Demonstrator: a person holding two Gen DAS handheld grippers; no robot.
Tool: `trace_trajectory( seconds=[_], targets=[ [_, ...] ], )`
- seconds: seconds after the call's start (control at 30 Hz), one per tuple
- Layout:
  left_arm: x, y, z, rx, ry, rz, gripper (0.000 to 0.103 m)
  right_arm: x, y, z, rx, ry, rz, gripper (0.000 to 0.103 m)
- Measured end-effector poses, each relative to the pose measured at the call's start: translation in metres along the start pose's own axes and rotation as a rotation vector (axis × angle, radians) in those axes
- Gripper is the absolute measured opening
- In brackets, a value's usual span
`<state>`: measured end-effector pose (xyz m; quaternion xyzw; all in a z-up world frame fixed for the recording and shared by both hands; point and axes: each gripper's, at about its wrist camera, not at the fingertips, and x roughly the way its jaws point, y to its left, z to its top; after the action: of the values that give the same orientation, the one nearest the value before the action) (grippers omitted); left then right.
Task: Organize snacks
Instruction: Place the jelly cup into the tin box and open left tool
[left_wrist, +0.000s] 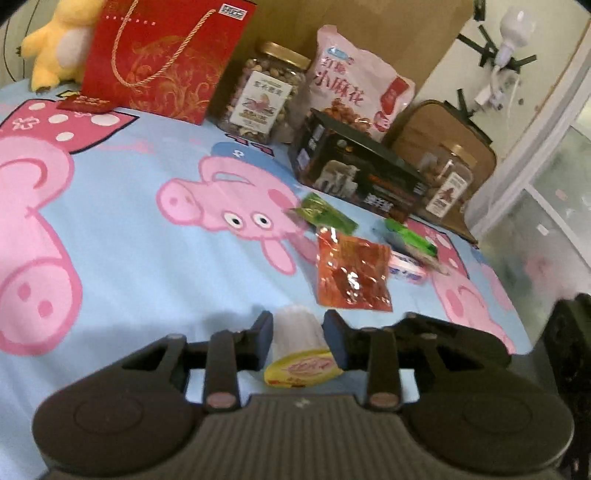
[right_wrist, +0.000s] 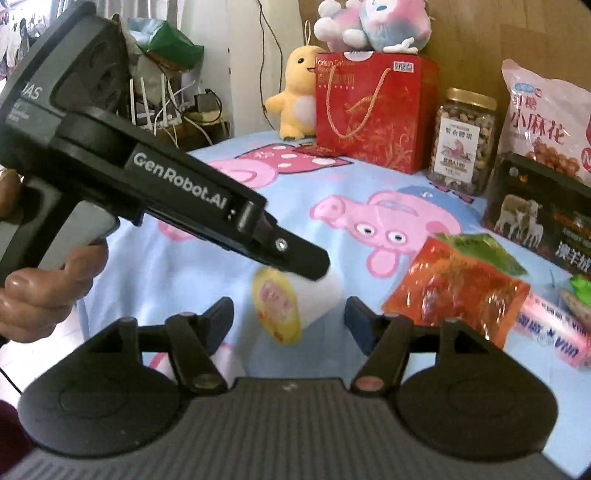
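Note:
My left gripper (left_wrist: 298, 338) is shut on a small white jelly cup with a yellow lid (left_wrist: 301, 349), held above the blue pig-print sheet. In the right wrist view the same cup (right_wrist: 291, 301) hangs from the left gripper's fingers (right_wrist: 299, 258). My right gripper (right_wrist: 290, 321) is open and empty just below and in front of the cup. Loose snacks lie to the right: an orange packet (left_wrist: 352, 273) (right_wrist: 458, 288), green packets (left_wrist: 327, 212) and a pink-white pack (left_wrist: 406, 267) (right_wrist: 550, 326).
Along the back stand a red gift bag (left_wrist: 162, 62) (right_wrist: 373, 110), a nut jar (left_wrist: 266, 92) (right_wrist: 463, 142), a pink snack bag (left_wrist: 358, 88) (right_wrist: 550, 118), a black box (left_wrist: 354, 166) (right_wrist: 535, 214) and a second jar (left_wrist: 448, 182). A yellow plush (left_wrist: 59, 40) sits far left.

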<state>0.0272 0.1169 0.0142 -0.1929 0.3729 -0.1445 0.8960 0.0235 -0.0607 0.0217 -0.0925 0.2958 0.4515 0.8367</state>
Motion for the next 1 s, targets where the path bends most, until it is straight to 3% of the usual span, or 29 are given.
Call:
trace_trajectory(
  seconds=[0.1,0.2,0.3,0.53,0.7,0.87,1.0],
  targets=[
    [-0.004,0.0,-0.002,0.011,-0.021,0.013,0.031,0.001,0.001,0.0,-0.012,-0.002,-0.025,0.047],
    [-0.007,-0.003,0.008,0.006,-0.043,0.006,0.03,-0.002,-0.002,0.002,0.013,-0.025,-0.018,0.045],
    [-0.01,-0.022,0.033,0.065,-0.102,-0.01,0.03,-0.012,-0.006,0.012,0.001,-0.1,-0.064,0.045],
    [0.039,-0.077,0.131,0.185,-0.2,-0.097,0.029,-0.025,-0.077,0.065,-0.006,-0.242,-0.235,0.045],
    [0.11,-0.107,0.186,0.181,-0.156,-0.135,0.029,-0.014,-0.16,0.09,0.111,-0.237,-0.299,0.044],
    [0.17,-0.13,0.203,0.229,-0.111,-0.137,0.029,-0.004,-0.222,0.088,0.21,-0.198,-0.352,0.044],
    [0.199,-0.126,0.207,0.173,-0.065,-0.12,0.029,0.002,-0.254,0.079,0.265,-0.18,-0.417,0.045]
  ],
)
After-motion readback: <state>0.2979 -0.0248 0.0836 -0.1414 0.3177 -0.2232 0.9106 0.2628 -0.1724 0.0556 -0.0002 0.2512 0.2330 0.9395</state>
